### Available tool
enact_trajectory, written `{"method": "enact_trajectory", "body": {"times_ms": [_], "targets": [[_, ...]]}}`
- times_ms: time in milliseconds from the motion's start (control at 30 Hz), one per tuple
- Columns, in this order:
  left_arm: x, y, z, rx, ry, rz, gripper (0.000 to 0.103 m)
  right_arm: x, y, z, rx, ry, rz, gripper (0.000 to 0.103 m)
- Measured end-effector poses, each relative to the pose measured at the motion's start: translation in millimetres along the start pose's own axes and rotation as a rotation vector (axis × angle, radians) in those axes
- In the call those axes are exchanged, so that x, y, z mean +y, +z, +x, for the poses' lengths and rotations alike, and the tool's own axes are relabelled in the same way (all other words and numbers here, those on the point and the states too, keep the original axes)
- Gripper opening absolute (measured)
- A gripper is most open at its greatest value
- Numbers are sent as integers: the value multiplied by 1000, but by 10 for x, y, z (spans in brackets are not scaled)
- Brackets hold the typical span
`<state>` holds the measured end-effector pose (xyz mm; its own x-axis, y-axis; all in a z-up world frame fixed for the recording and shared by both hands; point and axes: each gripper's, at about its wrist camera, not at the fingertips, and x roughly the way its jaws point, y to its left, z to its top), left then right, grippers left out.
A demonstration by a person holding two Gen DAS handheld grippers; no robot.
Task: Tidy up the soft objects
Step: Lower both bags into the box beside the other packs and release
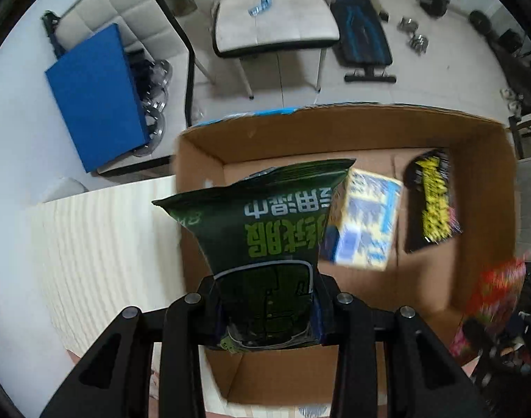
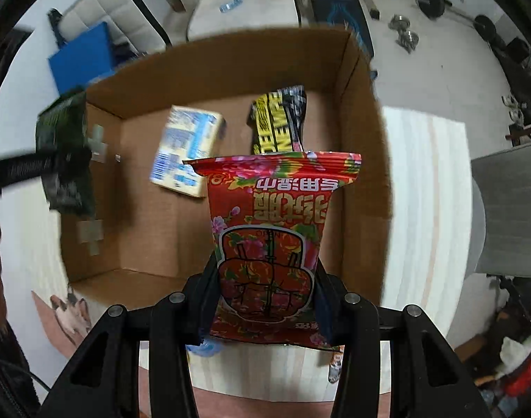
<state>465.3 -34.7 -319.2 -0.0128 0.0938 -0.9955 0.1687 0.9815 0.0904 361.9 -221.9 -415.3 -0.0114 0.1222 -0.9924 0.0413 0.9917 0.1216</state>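
Note:
My left gripper point(image 1: 267, 308) is shut on a dark green wet-wipe pack point(image 1: 265, 223) and holds it above the left part of an open cardboard box point(image 1: 335, 129). My right gripper point(image 2: 265, 299) is shut on a red flowered wet-wipe pack point(image 2: 272, 226) and holds it above the box's near right side point(image 2: 366, 160). Inside the box lie a white and blue tissue pack point(image 1: 366, 223) point(image 2: 187, 149) and a black and yellow pack point(image 1: 432, 202) point(image 2: 277, 122). The green pack also shows at the left of the right wrist view point(image 2: 65, 153), and the red pack at the right edge of the left wrist view point(image 1: 492, 299).
The box stands on a pale wooden table point(image 1: 101, 244) point(image 2: 425, 191). Beyond it are a white chair point(image 1: 275, 24), a blue board point(image 1: 94, 97), a black bench point(image 1: 363, 35) and weights on the floor point(image 1: 415, 35). A blue item point(image 2: 204, 346) lies on the table under my right gripper.

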Motion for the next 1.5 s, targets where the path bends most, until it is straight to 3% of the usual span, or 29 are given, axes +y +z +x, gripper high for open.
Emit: {"method": "enact_trajectory", "body": {"times_ms": [200, 333, 667, 700, 767, 833, 867, 933, 1000, 1133, 1333, 1500], "targets": [[-185, 393, 419, 109, 3, 32, 33, -25, 142, 275, 62, -43, 6, 49], [-344, 400, 594, 162, 16, 69, 33, -36, 162, 328, 92, -66, -4, 49], [-452, 387, 779, 219, -58, 74, 35, 14, 282, 651, 178, -79, 11, 50], [-423, 399, 782, 233, -61, 60, 37, 9, 289, 685, 195, -73, 17, 52], [-354, 424, 767, 249, -82, 27, 40, 5, 307, 708, 213, -51, 27, 72], [-290, 440, 719, 251, -120, 4, 46, 27, 309, 656, 196, -24, 25, 81], [-261, 443, 675, 238, -126, -1, 51, 55, 311, 611, 180, -34, 14, 83], [-192, 450, 566, 197, -113, -10, 74, 103, 312, 542, 156, -39, -3, 88], [-133, 422, 471, 167, -112, -23, 85, 139, 322, 474, 146, -25, -3, 88], [-17, 274, 267, 122, -141, -43, 97, 166, 308, 358, 116, -25, 4, 103], [101, -14, -96, 24, -163, -51, 98, 154, 174, 119, 3, -51, 1, 103], [82, -387, -418, -92, -117, -31, 98, 181, -3, -96, -69, -43, -3, 103]]}}
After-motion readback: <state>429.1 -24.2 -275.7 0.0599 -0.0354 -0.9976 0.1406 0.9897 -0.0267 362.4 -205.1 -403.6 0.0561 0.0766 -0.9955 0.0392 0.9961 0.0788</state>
